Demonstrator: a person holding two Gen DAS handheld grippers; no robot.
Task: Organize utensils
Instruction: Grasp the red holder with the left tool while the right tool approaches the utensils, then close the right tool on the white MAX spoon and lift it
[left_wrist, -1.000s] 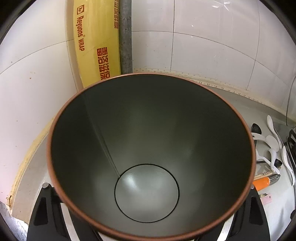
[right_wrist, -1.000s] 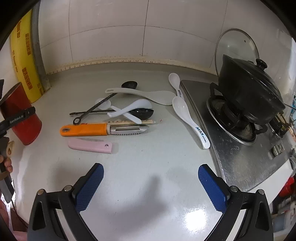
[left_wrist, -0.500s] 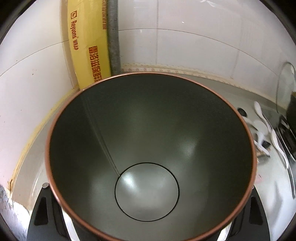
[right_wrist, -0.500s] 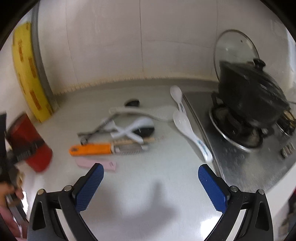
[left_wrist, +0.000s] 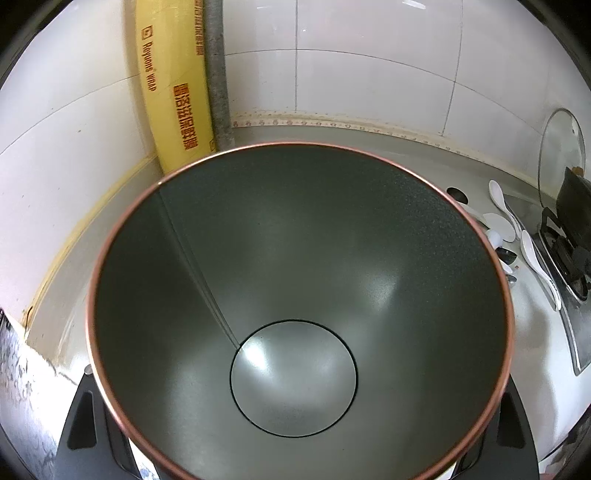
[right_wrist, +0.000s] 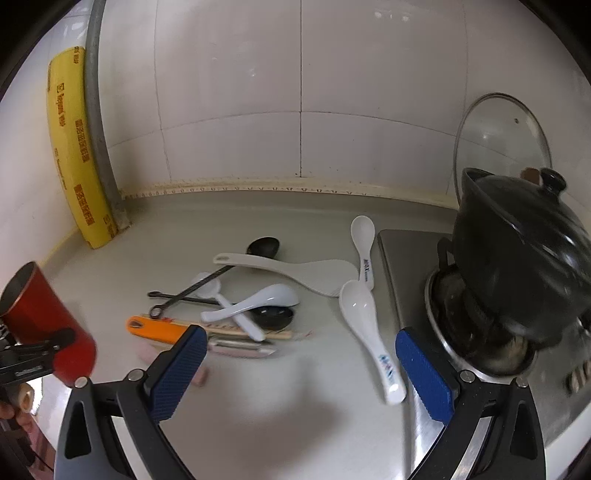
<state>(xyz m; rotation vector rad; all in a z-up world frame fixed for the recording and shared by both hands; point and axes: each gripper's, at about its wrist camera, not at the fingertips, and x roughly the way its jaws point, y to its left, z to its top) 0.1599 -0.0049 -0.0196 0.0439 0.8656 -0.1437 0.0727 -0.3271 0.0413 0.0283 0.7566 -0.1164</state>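
The left gripper (right_wrist: 26, 360) is clamped on a red metal canister (right_wrist: 44, 321), its black arms pressing the sides; in the left wrist view the canister's dark, bare inside (left_wrist: 295, 314) fills most of the picture, copper-coloured rim towards the camera. In the right wrist view the canister is tilted at the left edge, and whether it touches the grey surface (right_wrist: 258, 413) cannot be told. A bit of the person's hand (right_wrist: 11, 410) shows beneath it.

The right gripper (right_wrist: 299, 369) is apart, its blue pads (right_wrist: 177, 373) wide with nothing between them, above the surface in front of the utensils. Just beyond its left pad lie an orange-handled peeler (right_wrist: 162, 330) and a pink item (right_wrist: 236, 350), partly hidden and blurred. Behind these sits a loose pile: a white soup spoon (right_wrist: 255, 301) over a black spoon (right_wrist: 271, 317), a second white spoon (right_wrist: 218, 295) crossing it, wooden chopsticks (right_wrist: 258, 332), a thin black-handled ladle (right_wrist: 264, 245) and a long white rice paddle (right_wrist: 295, 271). To the right, apart from the pile, a large white spoon with printed handle (right_wrist: 369, 332) lies beside the stove edge, and a smaller one (right_wrist: 364, 243) is behind it.

A black lidded pot (right_wrist: 517, 258) stands on the gas stove (right_wrist: 413, 280), with a glass lid (right_wrist: 502, 144) leaning on the tiled wall. A yellow cling-wrap box (right_wrist: 74, 155) stands in the left corner.
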